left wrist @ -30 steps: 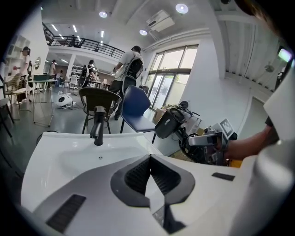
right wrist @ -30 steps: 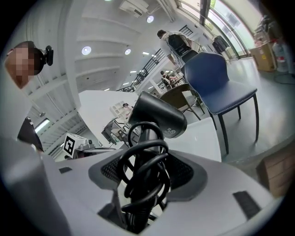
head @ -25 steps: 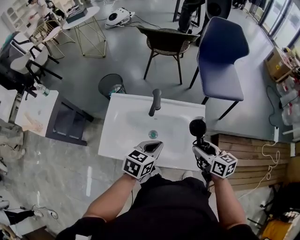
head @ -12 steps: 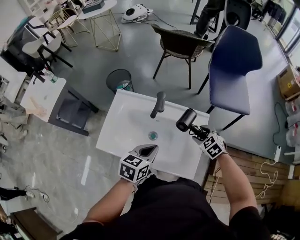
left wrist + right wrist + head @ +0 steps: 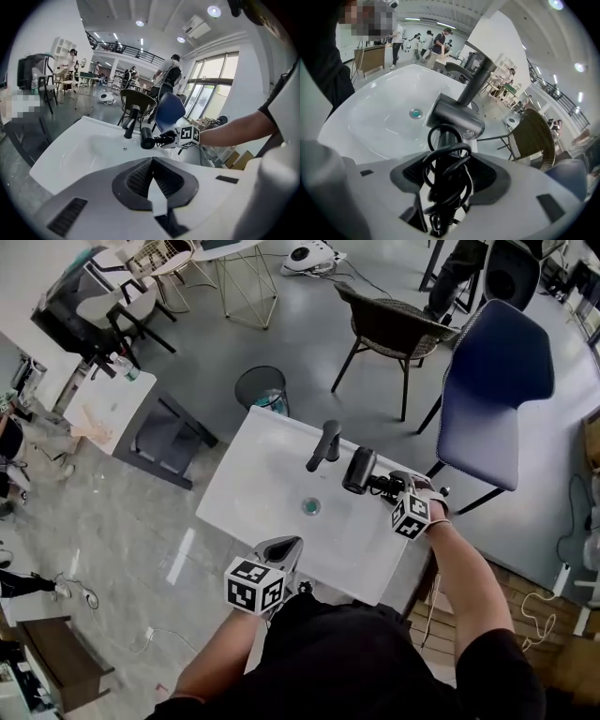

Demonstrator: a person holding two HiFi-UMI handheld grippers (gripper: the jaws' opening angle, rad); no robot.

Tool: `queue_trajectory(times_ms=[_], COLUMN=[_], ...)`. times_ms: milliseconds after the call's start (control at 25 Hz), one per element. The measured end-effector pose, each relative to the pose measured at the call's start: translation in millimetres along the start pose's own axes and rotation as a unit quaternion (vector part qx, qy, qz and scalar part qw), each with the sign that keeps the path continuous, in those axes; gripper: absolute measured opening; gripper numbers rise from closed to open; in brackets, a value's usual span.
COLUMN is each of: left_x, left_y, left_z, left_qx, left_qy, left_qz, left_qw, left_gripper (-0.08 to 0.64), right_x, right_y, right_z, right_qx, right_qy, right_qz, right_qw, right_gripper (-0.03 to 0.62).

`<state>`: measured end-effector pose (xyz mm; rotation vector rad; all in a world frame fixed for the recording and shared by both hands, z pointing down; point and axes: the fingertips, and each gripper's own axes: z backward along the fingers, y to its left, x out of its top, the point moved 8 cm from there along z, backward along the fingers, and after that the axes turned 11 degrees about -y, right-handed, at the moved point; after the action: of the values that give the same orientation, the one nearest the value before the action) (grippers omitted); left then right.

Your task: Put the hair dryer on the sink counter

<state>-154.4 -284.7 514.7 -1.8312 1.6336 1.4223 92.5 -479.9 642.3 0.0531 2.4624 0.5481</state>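
The dark grey hair dryer (image 5: pixel 359 470) hangs just over the back right of the white sink counter (image 5: pixel 246 491), beside the black faucet (image 5: pixel 326 444). My right gripper (image 5: pixel 387 487) is shut on its handle and the coiled black cord. In the right gripper view the barrel (image 5: pixel 457 117) lies crosswise ahead of the gripper (image 5: pixel 450 161), above the basin (image 5: pixel 379 112) and near the faucet (image 5: pixel 476 79). My left gripper (image 5: pixel 281 549) is shut and empty at the sink's front edge. From it I see the dryer (image 5: pixel 147 138) across the basin (image 5: pixel 70 154).
A blue chair (image 5: pixel 492 390) stands right behind the sink and a wicker chair (image 5: pixel 394 324) further back. A round bin (image 5: pixel 260 387) sits at the sink's far left corner. A small white table (image 5: pixel 108 409) is to the left. The drain (image 5: pixel 310 507) marks the basin's middle.
My right gripper has carried the hair dryer from the sink's front right corner to the back right beside the faucet, and the barrel now points toward the faucet. The left gripper stays at the front edge.
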Motion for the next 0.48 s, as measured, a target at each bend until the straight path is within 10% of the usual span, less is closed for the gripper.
queue_trajectory(times_ms=[480], left_x=[-6.7], left_y=[-3.4], left_z=[7.9], left_qx=[0.021], left_qy=[-0.003], left_qz=[0.006], left_qw=[0.9998], left_gripper=[0.002], right_x=[-7.3], right_y=[-3.9], right_z=[-21.1], right_qx=[0.016], right_qy=[0.008], right_qz=[-0.012], right_qw=[1.0], right_gripper=[0.252])
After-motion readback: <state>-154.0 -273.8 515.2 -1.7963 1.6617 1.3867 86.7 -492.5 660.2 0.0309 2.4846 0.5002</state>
